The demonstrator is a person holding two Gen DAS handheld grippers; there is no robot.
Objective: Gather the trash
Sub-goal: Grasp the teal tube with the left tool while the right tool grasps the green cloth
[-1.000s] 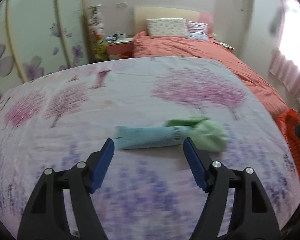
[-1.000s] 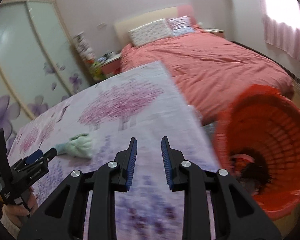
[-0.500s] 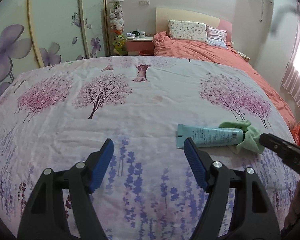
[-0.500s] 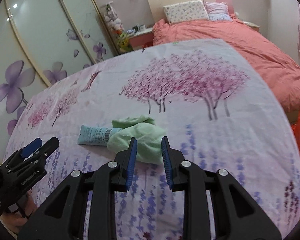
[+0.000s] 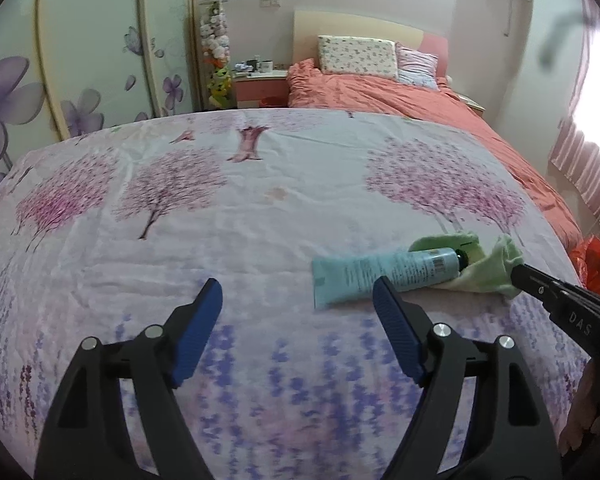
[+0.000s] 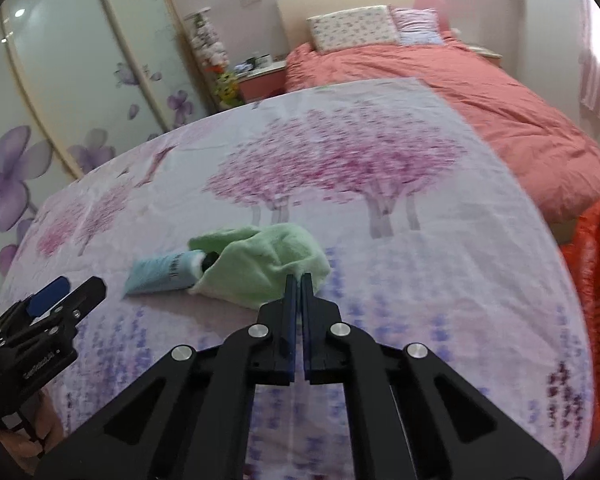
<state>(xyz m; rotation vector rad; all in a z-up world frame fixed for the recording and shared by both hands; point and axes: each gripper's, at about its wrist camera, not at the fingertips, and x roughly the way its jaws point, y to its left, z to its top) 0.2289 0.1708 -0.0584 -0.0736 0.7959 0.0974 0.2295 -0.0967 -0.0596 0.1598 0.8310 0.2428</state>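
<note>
A light blue tube (image 5: 384,272) lies on the floral bedspread (image 5: 220,216), its capped end tucked in a crumpled green cloth (image 5: 488,268). My left gripper (image 5: 298,300) is open and empty, just short of the tube's flat end. In the right wrist view the tube (image 6: 164,270) and cloth (image 6: 268,260) lie just ahead. My right gripper (image 6: 299,278) is shut, its tips at the near edge of the cloth; whether it pinches the cloth is unclear. It shows in the left wrist view (image 5: 518,270) touching the cloth.
A red plastic basket (image 6: 596,276) stands off the right edge of the floral bed. A second bed with a coral quilt (image 5: 380,88) and pillows lies beyond. Wardrobe doors with purple flowers (image 5: 80,60) line the left wall. A nightstand (image 5: 260,84) stands at the back.
My right gripper swung from the red basket to the green cloth and closed its jaws at the cloth's edge. My left gripper shifted left and stayed open.
</note>
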